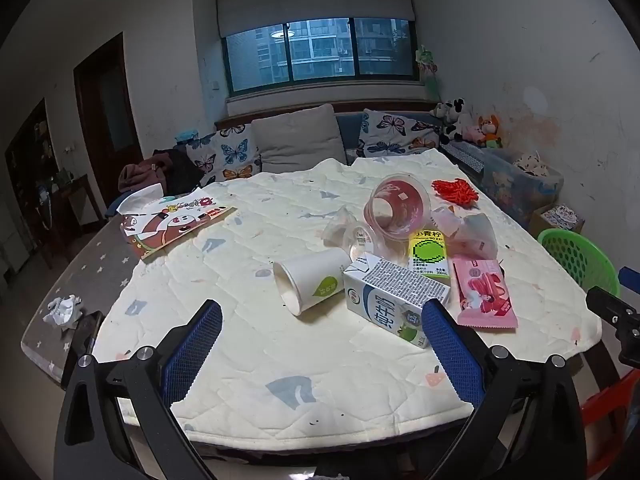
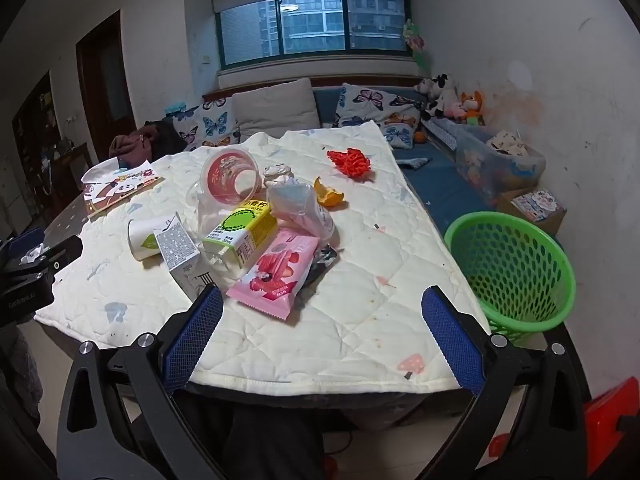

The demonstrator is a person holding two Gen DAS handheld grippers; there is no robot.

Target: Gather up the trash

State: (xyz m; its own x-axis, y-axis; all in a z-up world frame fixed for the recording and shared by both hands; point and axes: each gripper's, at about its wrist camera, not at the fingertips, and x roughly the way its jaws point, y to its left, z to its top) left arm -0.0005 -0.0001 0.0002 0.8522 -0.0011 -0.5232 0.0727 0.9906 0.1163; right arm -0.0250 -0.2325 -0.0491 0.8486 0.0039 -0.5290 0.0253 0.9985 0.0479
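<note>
Two hand-held claws hover at the near edge of a bench (image 2: 360, 328) covered by a quilted cream cloth, both tilted down toward a pile of litter, both spread wide and empty. Seen from the left claw (image 1: 322, 344), a white milk carton (image 1: 394, 300) lies on its side just ahead of and touching the line of its right finger, long axis running away and leftward, small print on its top face too fine to read. A tipped paper cup (image 1: 310, 282) with a green leaf label lies just ahead, mouth toward the claw. Seen from the right claw (image 2: 322, 330), a pink snack packet (image 2: 278, 276) lies just ahead and to the left, long axis pointing away and rightward; the letters "NEW" show near its closer end. Behind it sit a yellow-green juice carton (image 2: 240, 230) with Chinese characters, a red-lined clear tub (image 2: 230, 178), a crumpled plastic bag (image 2: 298, 206), orange peel (image 2: 328, 196) and red netting (image 2: 352, 164). A green mesh basket (image 2: 516, 276) stands off the bench edge to the right of this claw, so the right hand is likely nearer for dropping litter in, and nearer the packet; the left is nearer the carton and cup.
</note>
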